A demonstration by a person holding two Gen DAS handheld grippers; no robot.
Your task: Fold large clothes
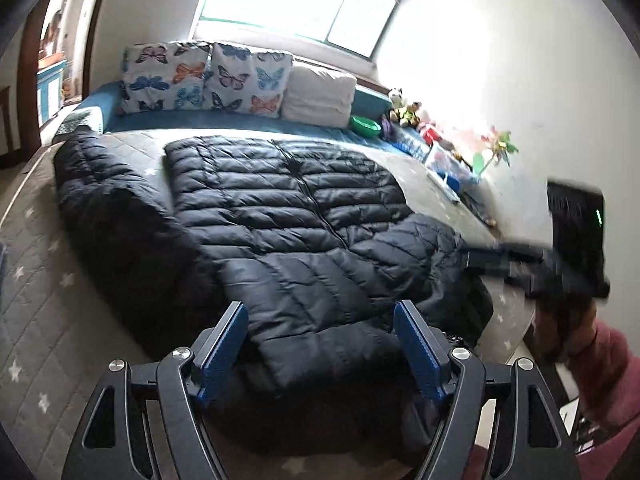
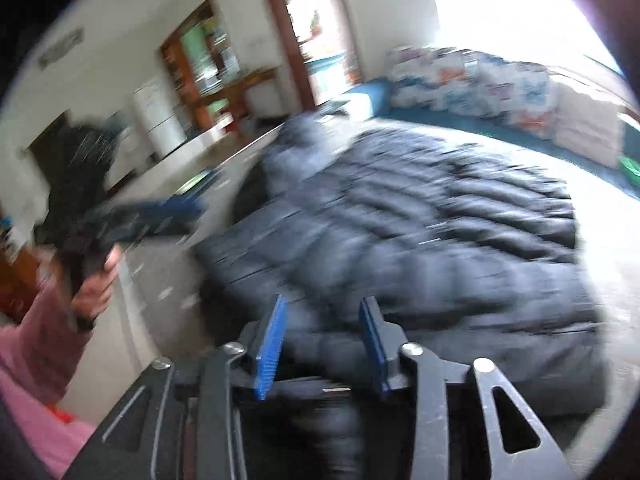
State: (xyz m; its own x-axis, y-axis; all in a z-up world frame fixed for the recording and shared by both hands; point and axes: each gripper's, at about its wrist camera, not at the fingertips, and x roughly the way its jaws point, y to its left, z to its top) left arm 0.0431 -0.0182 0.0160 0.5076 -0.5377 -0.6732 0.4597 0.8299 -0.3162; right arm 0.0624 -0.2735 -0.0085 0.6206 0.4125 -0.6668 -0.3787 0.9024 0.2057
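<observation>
Left gripper (image 1: 320,354) spread wide, grasping nothing; right gripper (image 2: 323,346) likewise parted and empty. Directly ahead of both, black puffer jacket (image 1: 288,216) flat on the bed (image 1: 60,320). Likely slipping off slick padding if pinched shallow; sleeve (image 1: 116,216) possibly dragging crooked.

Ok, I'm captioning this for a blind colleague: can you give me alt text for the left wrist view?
A black quilted puffer jacket lies spread front-up and zipped on a grey star-print bed, with the open left tool above its near hem. The right tool, blurred, reaches toward the jacket's right sleeve; butterfly pillows line the window wall.
</observation>
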